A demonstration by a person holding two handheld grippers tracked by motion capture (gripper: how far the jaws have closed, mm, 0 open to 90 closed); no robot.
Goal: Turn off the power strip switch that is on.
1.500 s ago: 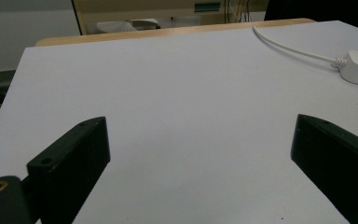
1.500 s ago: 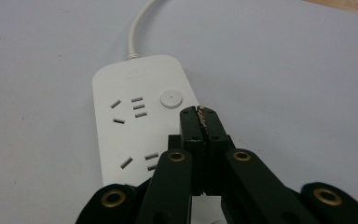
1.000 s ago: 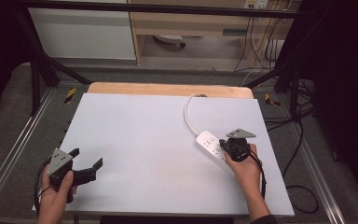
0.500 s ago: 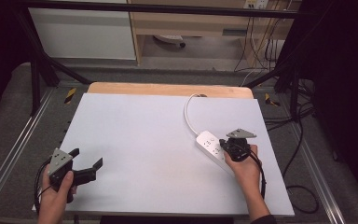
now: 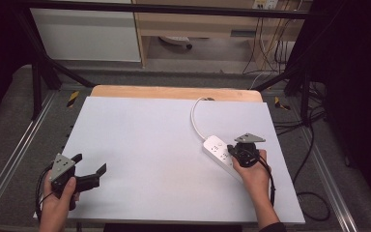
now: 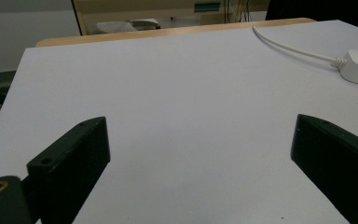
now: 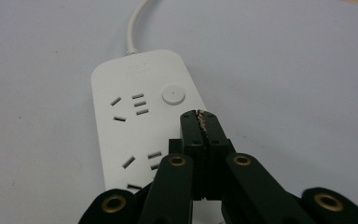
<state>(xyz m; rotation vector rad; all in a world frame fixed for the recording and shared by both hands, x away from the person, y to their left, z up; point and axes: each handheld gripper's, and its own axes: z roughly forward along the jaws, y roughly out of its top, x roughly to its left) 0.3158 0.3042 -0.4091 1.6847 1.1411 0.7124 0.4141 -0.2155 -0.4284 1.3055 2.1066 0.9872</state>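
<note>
The power strip lies on the right half of the white table, its long axis running from far-left to near-right in the high view, with the white cord leaving its far end and curving off toward the table's back edge; the right gripper hangs directly over the strip's near half, so the strip sits just ahead of and beneath it, and in the right gripper view the jaws are pressed together with nothing between them, their tips pointing along the strip toward its round button, which lies just beyond them; whether the tips touch the strip's face cannot be told; the sockets lie to the left of the jaws in that view; the left gripper rests at the near left of the table, well apart from the strip, its jaws spread wide and empty, with only the strip's far end and cord at the right edge of its own view; the right hand is plainly the nearer, and any press on the button would likely be a short push forward and down along the strip's axis.
</note>
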